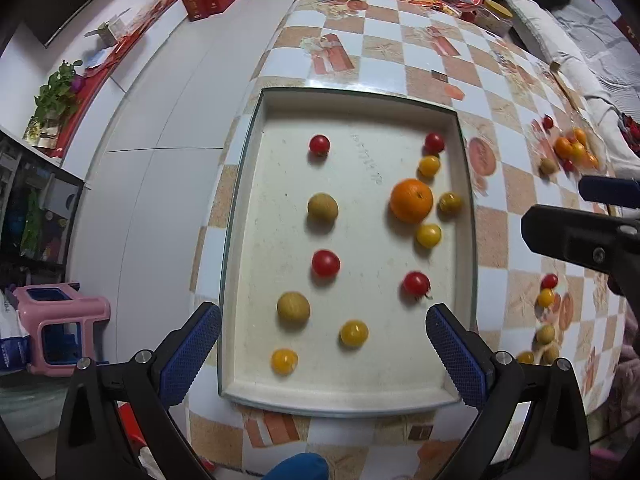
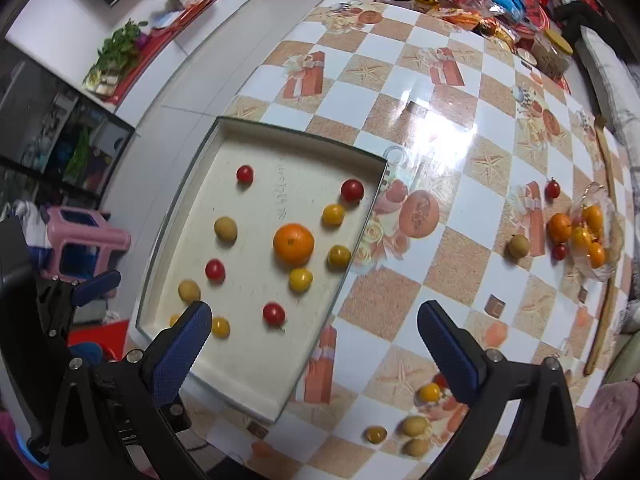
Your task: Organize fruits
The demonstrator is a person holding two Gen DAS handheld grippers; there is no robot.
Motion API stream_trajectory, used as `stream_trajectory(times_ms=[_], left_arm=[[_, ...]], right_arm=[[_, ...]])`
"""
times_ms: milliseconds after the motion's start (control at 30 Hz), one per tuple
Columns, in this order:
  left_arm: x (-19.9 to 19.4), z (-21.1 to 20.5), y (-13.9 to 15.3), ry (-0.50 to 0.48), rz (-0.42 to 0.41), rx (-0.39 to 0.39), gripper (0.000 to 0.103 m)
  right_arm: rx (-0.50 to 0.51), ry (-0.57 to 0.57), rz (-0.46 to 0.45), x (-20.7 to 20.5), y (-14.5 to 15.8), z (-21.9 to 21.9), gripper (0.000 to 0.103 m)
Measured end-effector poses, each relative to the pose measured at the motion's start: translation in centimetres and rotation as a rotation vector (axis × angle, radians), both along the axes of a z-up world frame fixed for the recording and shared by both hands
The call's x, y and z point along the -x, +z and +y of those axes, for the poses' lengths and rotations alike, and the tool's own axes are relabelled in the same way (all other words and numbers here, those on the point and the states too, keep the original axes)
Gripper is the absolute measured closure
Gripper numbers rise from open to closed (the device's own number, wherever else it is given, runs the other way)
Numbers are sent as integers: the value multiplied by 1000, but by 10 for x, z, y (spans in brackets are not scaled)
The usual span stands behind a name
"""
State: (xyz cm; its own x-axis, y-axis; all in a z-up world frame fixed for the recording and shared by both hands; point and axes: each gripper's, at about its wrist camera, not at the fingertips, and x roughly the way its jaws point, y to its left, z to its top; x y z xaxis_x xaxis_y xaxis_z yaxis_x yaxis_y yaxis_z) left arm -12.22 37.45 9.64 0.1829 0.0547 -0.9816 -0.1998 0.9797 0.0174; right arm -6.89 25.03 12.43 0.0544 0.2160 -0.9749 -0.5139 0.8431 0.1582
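Twelve fruits lie loose in the shallow white tray [image 1: 352, 390] on the checkered worktop [image 1: 496, 240], straight ahead of the left tongs [image 1: 323, 340], whose blue pads stand wide apart and released with nothing between them; just beyond the left pad sit a yellow cherry tomato [image 1: 284, 361] and a tan round fruit [image 1: 293, 308]; further ahead on that side come a red cherry tomato [image 1: 325, 263], another tan fruit [image 1: 322, 207] and a red tomato [image 1: 319, 145] at the far end; toward the right pad a stemmed red tomato [image 1: 416, 284] lies close ahead, and beyond it the orange [image 1: 411, 200] sits ringed by small yellow tomatoes, touching or nearly touching them; to the right of the tray, the right tongs [image 2: 314, 334] are likewise released and hold nothing, the left pad over the tray's near corner, the right pad over bare worktop; beneath and just beside that right pad rest a yellow tomato [image 2: 429, 392] and two tan fruits [image 2: 415, 426]; far off to the right a clear bag of small oranges [image 2: 591, 236] lies on the worktop with a loose orange [image 2: 559, 227], a tan fruit [image 2: 519, 246] and a red tomato [image 2: 553, 189] near it.
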Motion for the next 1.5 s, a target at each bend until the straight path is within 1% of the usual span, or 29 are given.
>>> stream_trajectory(times_ms=[100, 200, 400, 600, 1167, 1500], left_arm=[[14, -5, 7, -30, 7, -5, 0], [26, -13, 12, -68, 23, -43, 0], [43, -21, 21, -111, 38, -58, 0], [51, -21, 25, -114, 43, -73, 0], [54, -24, 34, -110, 27, -92, 0], [54, -28, 31, -115, 42, -81, 0]], right_arm=[[16, 30, -2, 10, 6, 1, 0], [40, 53, -2, 23, 12, -1, 0], [80, 84, 6, 43, 15, -8, 0], [95, 83, 5, 47, 18, -14, 0], [96, 97, -8, 49, 24, -10, 0], [99, 126, -8, 51, 23, -5, 0]])
